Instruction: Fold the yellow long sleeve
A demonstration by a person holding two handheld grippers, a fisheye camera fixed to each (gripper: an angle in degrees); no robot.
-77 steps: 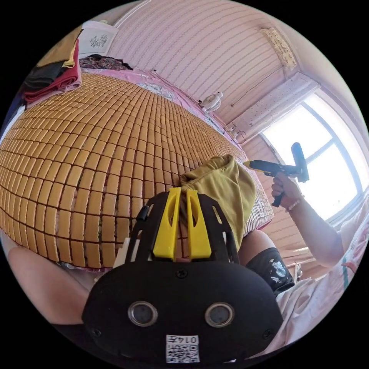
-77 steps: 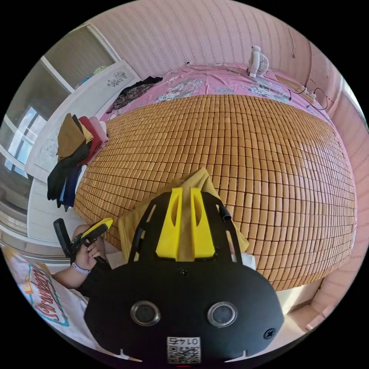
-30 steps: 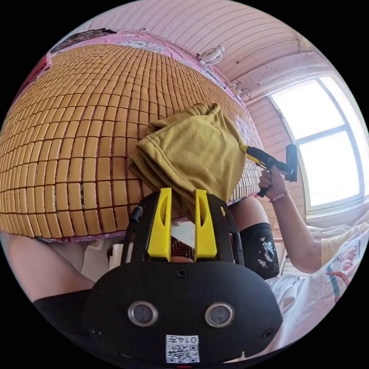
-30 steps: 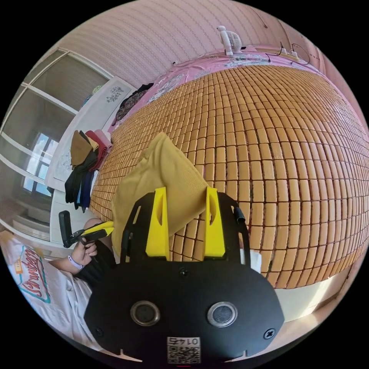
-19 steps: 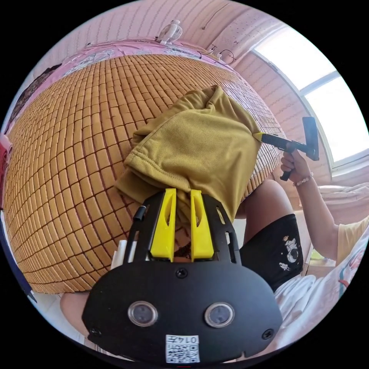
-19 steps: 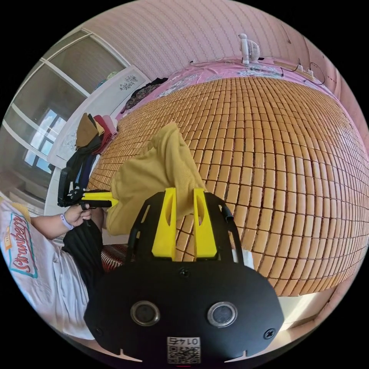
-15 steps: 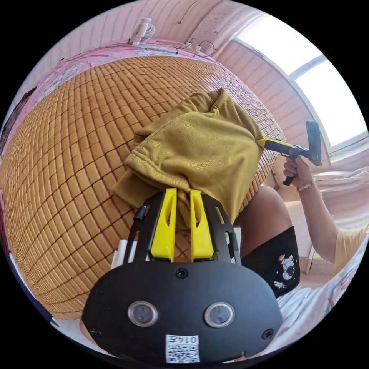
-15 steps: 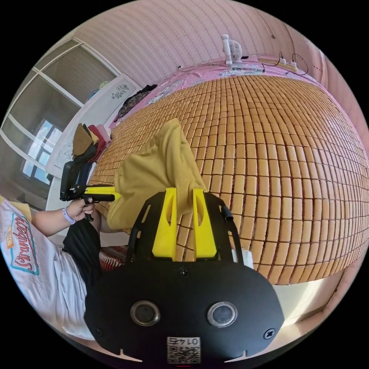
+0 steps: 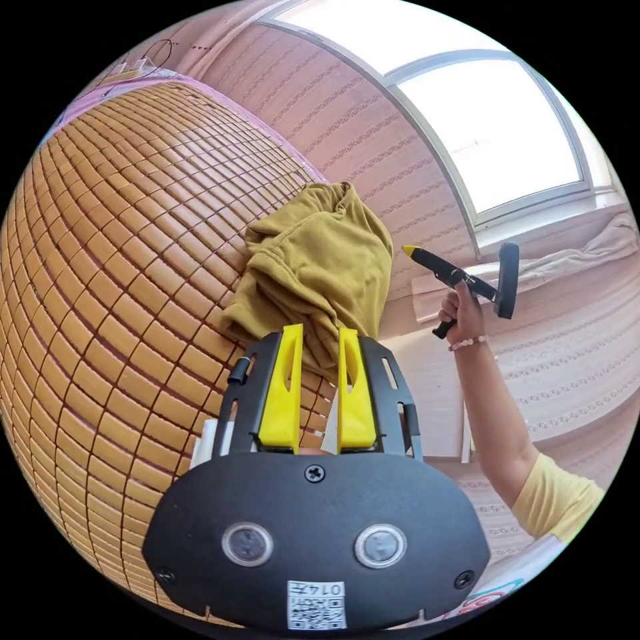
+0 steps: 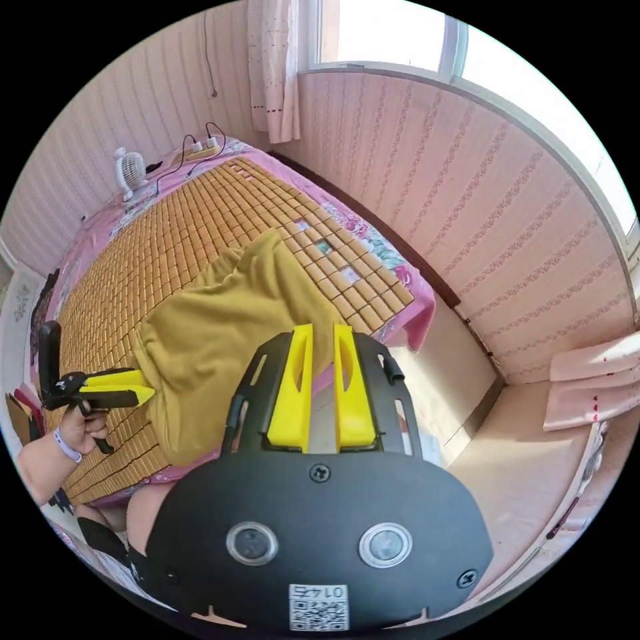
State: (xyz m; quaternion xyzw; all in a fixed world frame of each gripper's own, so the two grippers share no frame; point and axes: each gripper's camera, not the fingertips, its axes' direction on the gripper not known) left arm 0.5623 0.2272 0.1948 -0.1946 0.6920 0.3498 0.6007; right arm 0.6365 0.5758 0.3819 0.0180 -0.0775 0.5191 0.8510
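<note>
Pink striped walls [image 10: 427, 173], bright window [image 9: 480, 127] (sunlit), bamboo-mat bed [image 9: 100, 233].

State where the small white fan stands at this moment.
In the right gripper view, the white fan stands at the far end of the bed, on the pink sheet beyond the bamboo mat, against the striped wall.

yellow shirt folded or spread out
Folded: the shirt is a compact, layered bundle hanging from the left gripper and right gripper.
</note>
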